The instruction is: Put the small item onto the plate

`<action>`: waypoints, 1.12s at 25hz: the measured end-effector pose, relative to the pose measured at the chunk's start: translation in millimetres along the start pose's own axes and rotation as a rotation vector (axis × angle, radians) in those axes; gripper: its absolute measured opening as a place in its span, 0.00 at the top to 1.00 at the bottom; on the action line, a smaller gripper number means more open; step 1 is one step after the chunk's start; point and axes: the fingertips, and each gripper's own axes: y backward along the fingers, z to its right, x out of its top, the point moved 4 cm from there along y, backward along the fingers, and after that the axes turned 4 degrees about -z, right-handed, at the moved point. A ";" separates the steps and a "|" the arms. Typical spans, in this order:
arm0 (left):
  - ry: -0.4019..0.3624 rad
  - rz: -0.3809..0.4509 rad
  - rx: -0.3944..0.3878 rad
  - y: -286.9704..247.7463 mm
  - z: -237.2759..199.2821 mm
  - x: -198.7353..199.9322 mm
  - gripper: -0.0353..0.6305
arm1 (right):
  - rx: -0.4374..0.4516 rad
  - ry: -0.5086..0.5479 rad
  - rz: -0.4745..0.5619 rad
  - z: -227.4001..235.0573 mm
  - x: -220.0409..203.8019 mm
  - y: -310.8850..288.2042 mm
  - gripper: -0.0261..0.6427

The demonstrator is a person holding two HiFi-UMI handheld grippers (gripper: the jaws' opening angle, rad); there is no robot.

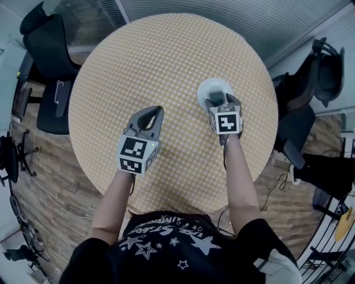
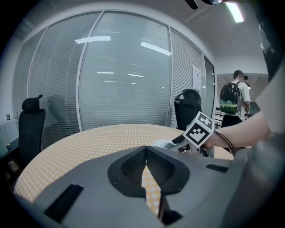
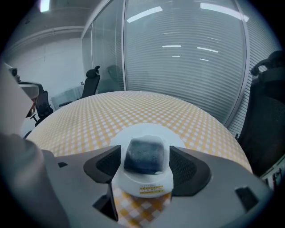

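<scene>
Two grippers over table [image 1: 166, 55]: left gripper [image 2: 144, 167] pinched together, empty; right gripper [image 3: 144, 162] clamps small item [image 3: 144, 156] over plate [image 3: 142, 129], perhaps touching it.

Left hand-held gripper [image 2: 145, 148] closed, right one [image 3: 143, 152] tight on small item [image 3: 144, 177]

A round surface [image 1: 166, 55] in a yellow-and-white check is filling the middle of the head view, standing on a wood-plank floor [image 1: 50, 166]. A black office chair [image 1: 47, 41] is sitting at the upper left of that view, and another black chair [image 1: 324, 66] is waiting at the upper right. In the left gripper view, a glass wall with closed blinds [image 2: 124, 80] is curving behind the surface. A ceiling light strip [image 2: 234, 11] is glowing at the top right. At the right edge a person with a backpack [image 2: 231, 100] is standing.
</scene>
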 end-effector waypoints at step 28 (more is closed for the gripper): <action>-0.043 0.213 -0.161 189.1 35.1 -19.0 0.94 | -0.082 0.037 0.414 -175.1 -13.3 239.2 0.87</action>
